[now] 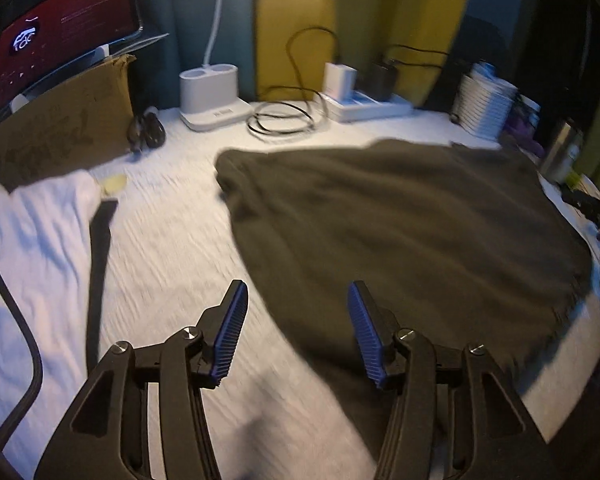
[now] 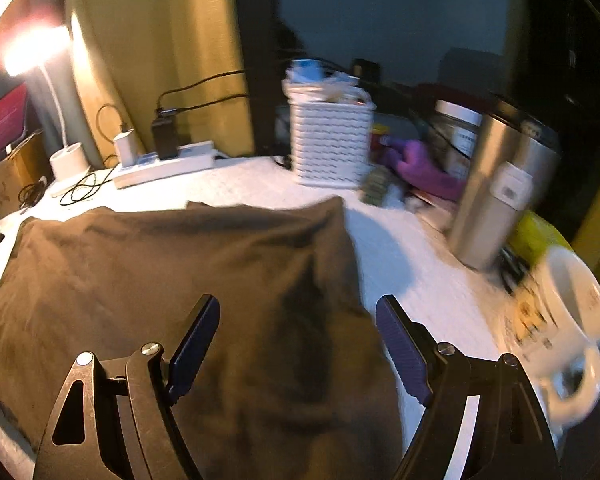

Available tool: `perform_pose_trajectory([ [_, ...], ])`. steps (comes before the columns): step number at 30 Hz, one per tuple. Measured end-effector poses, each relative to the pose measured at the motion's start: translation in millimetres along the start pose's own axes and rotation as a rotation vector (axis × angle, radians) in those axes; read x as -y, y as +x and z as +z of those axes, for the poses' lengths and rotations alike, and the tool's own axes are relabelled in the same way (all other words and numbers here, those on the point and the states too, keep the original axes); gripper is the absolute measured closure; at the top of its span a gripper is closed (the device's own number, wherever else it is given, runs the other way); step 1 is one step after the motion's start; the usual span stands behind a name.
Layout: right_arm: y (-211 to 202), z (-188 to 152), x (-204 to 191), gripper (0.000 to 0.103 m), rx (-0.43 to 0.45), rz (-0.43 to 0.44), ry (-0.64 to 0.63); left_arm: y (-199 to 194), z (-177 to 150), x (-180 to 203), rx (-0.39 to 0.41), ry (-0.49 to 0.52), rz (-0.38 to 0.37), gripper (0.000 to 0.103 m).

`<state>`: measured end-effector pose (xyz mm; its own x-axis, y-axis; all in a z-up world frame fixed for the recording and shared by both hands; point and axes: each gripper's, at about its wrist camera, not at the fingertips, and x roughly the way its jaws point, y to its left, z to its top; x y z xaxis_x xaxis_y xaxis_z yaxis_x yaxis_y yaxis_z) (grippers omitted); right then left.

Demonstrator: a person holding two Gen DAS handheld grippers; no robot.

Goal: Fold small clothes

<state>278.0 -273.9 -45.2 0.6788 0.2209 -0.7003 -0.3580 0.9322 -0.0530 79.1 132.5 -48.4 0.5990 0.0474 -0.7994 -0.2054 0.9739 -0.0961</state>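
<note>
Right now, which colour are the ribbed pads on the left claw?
Blue, on both pads; the left wrist view shows them best.

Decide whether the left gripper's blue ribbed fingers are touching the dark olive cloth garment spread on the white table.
Apart. The left wrist view shows the left gripper open, blue fingers raised above the dark olive garment, pinching nothing.

Honestly nothing's legible here: the red screen (image 1: pixel 66 36), cardboard box (image 1: pixel 56 136), jar label (image 2: pixel 458 136) and mug (image 2: pixel 556 320) all carry print, but it's too blurred.
</note>
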Motion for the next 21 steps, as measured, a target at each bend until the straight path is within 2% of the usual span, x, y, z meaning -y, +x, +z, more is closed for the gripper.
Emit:
perform_pose_trajectory([
  [4, -25, -19, 17, 0.021, 0.004, -0.036, 0.031, -16, -21, 12, 0.001, 0.02, -0.026, 0.047],
  [9, -54, -38, 28, 0.021, 0.02, -0.058, 0.055, -27, -40, 20, 0.015, -0.026, -0.063, 0.041],
  [13, -70, -53, 39, 0.021, 0.02, -0.073, 0.078, -27, -56, 28, -0.008, -0.015, -0.076, 0.04],
  [18, -77, -74, 49, 0.021, -0.009, -0.079, 0.078, -27, -73, 25, -0.031, -0.034, -0.079, 0.04],
  [21, -73, -88, 58, 0.021, -0.034, -0.044, 0.101, -25, -81, 25, -0.049, -0.042, -0.089, 0.04],
])
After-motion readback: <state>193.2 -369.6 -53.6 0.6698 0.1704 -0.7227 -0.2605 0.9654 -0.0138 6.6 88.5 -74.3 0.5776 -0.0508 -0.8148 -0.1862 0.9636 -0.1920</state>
